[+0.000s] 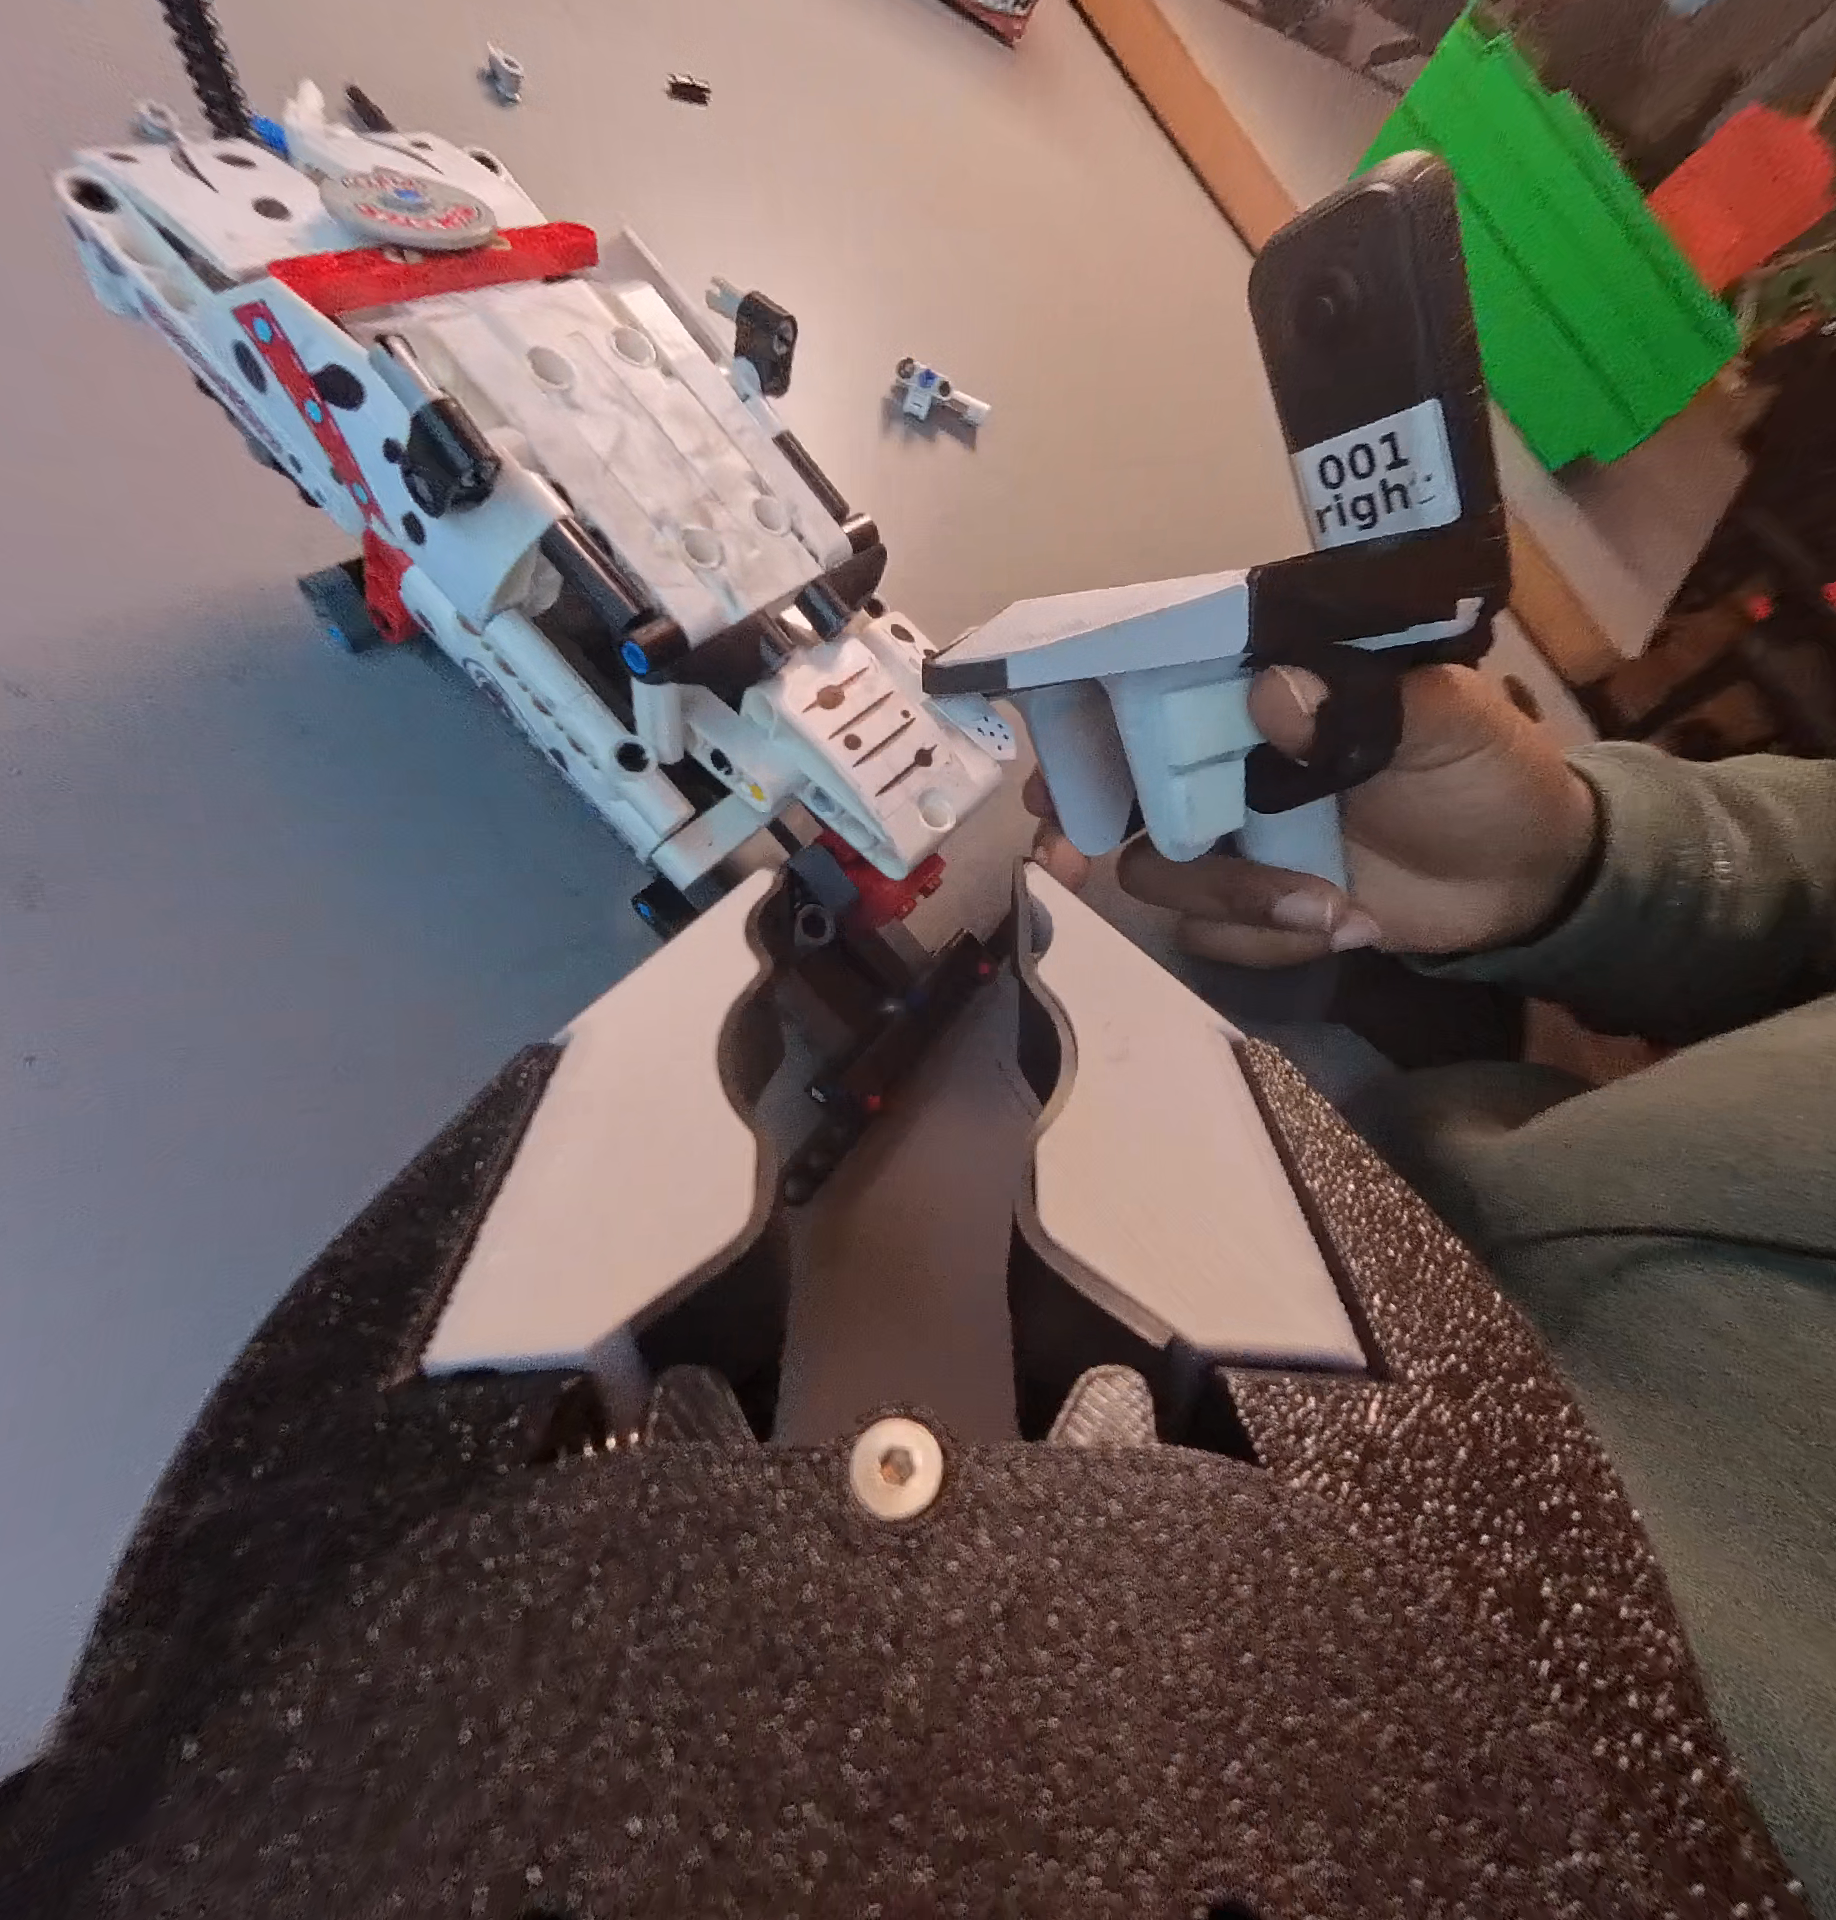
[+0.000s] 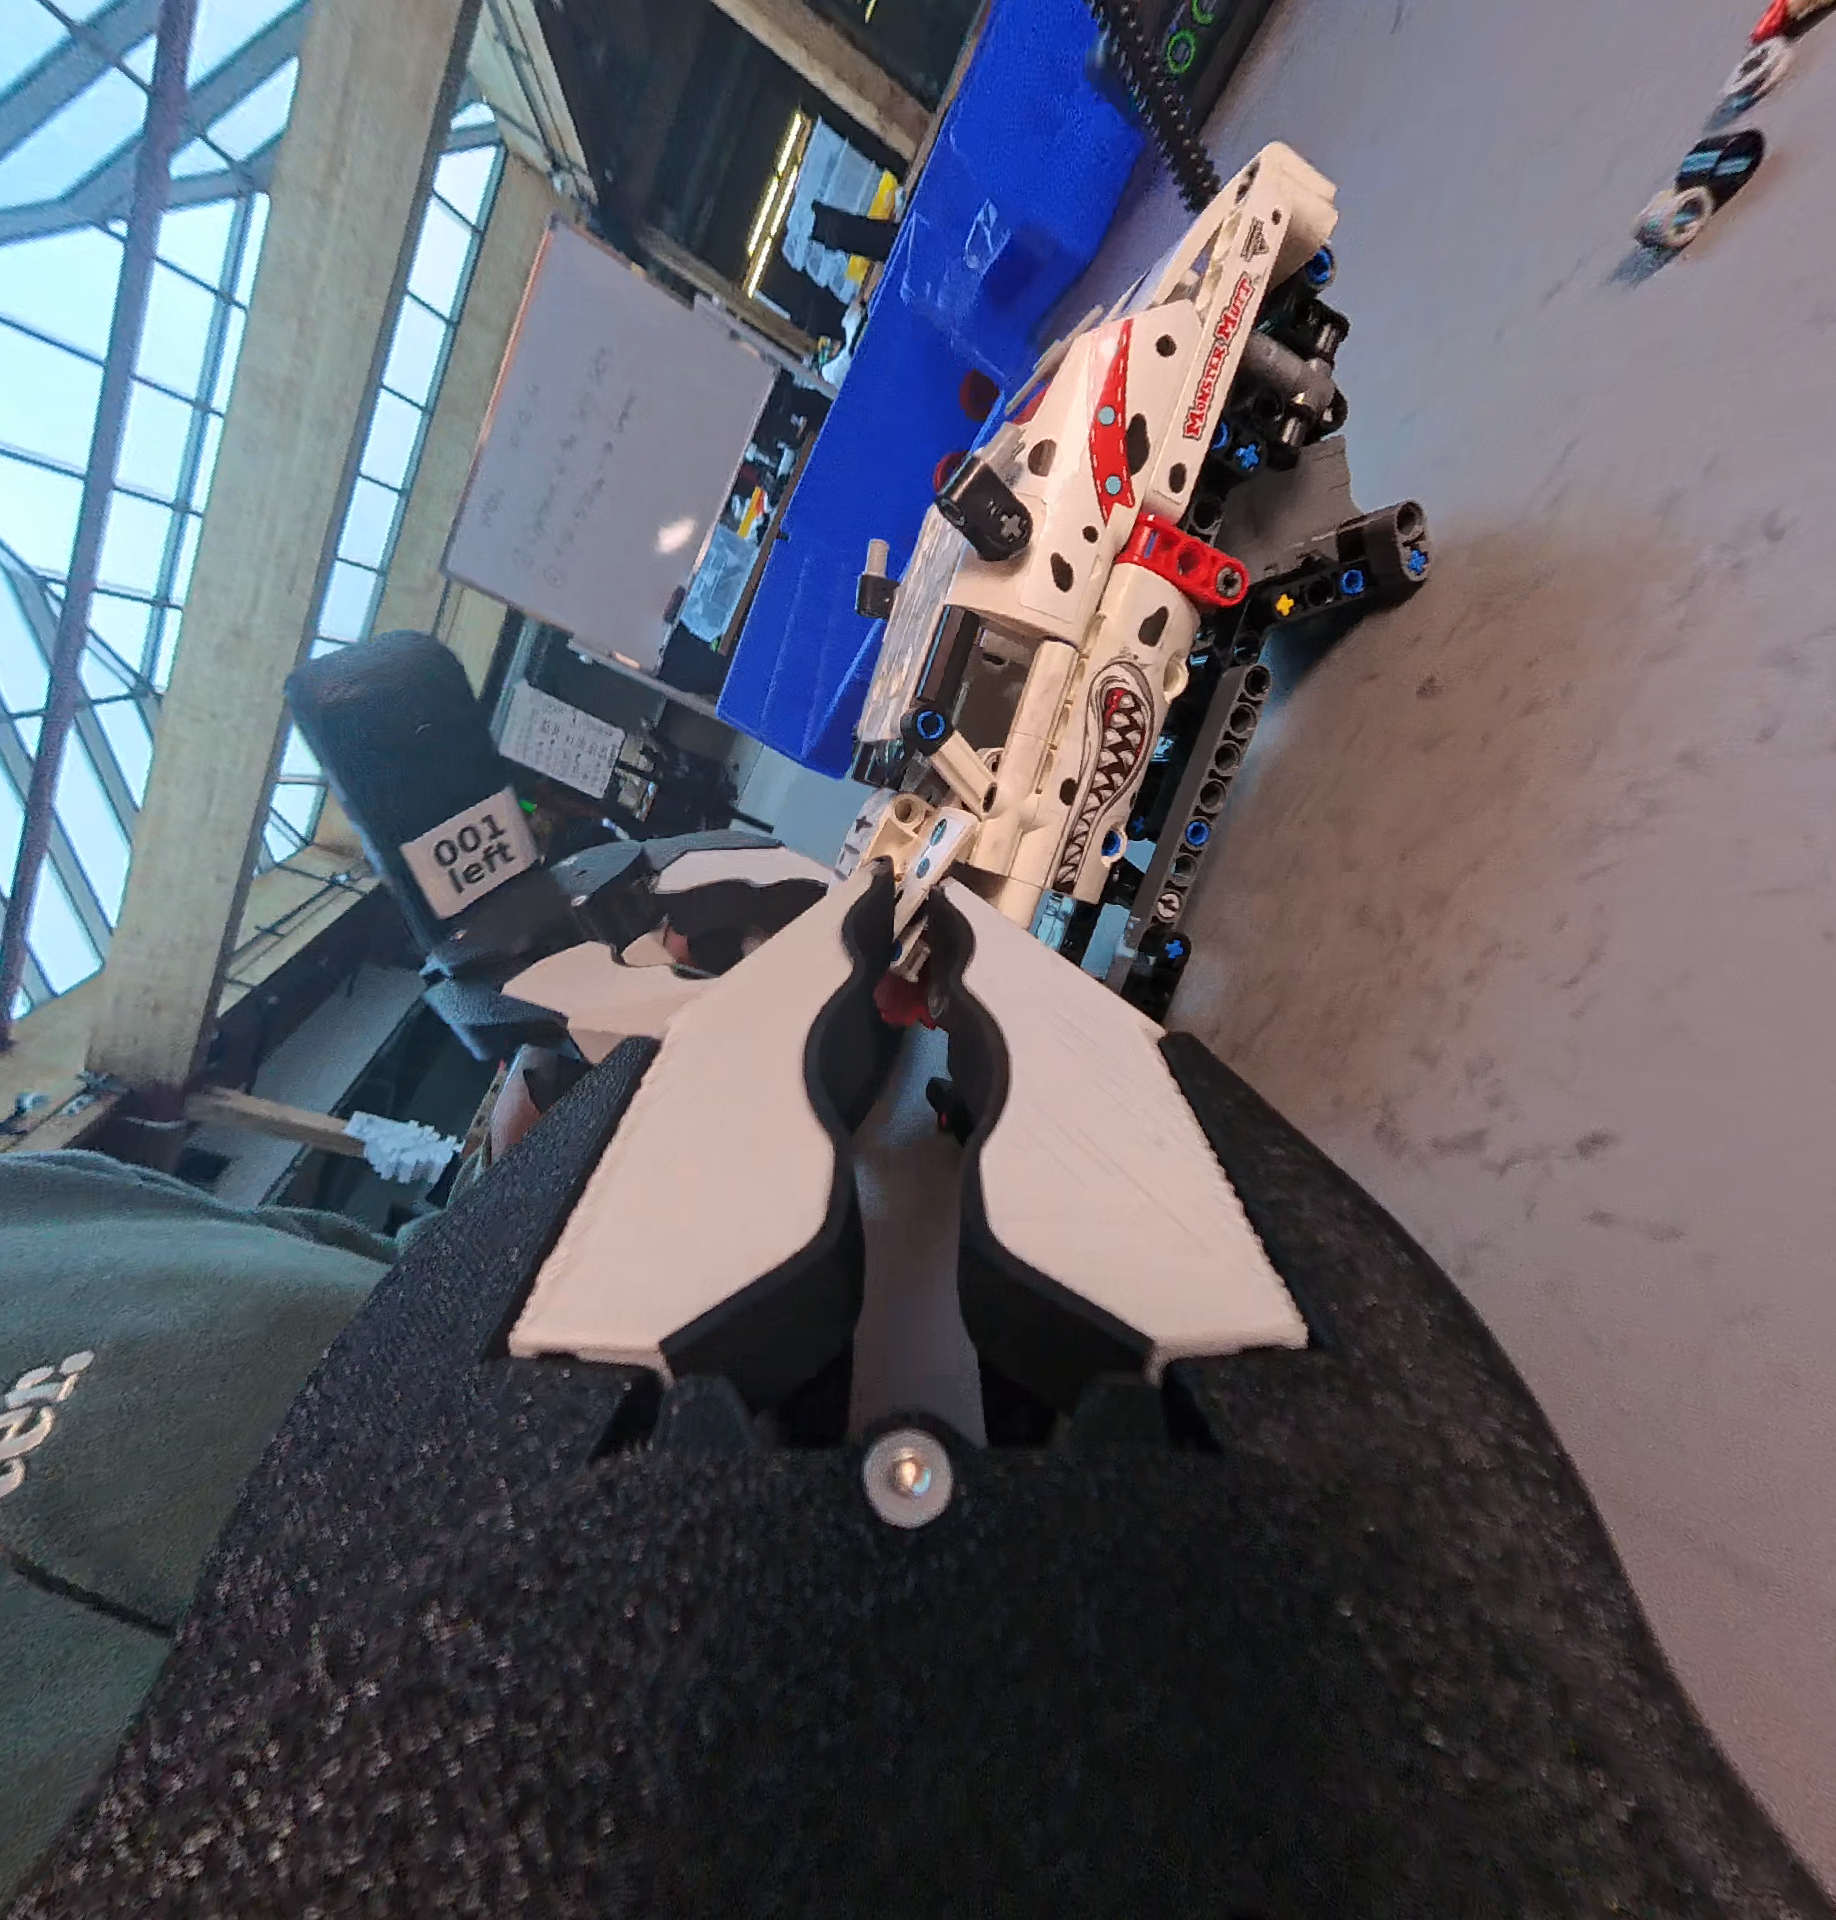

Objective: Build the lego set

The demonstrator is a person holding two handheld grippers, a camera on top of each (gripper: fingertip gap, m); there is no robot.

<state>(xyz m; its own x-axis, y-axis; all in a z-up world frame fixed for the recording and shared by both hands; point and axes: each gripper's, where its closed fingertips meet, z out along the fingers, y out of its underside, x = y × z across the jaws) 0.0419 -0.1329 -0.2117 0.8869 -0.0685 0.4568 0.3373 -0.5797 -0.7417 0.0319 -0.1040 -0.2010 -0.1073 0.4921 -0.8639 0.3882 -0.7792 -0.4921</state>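
Two grippers meet at one end of the lego truck [image 1: 540,499], a white spotted body on a dark frame standing on the grey table [image 1: 218,987]; its long axis runs away from both grippers; the left gripper [image 1: 893,904] has its jaws well apart, straddling the dark frame beam [image 1: 893,1029] at the near end without visibly pinching it; the right gripper [image 2: 909,894], coming in from the side, has its tips nearly closed around a small white part on the truck's nose [image 2: 919,842]; whether it truly clamps I cannot tell; the right sits nearer the nose, so the coming press likely falls to it, the left bracing the frame.
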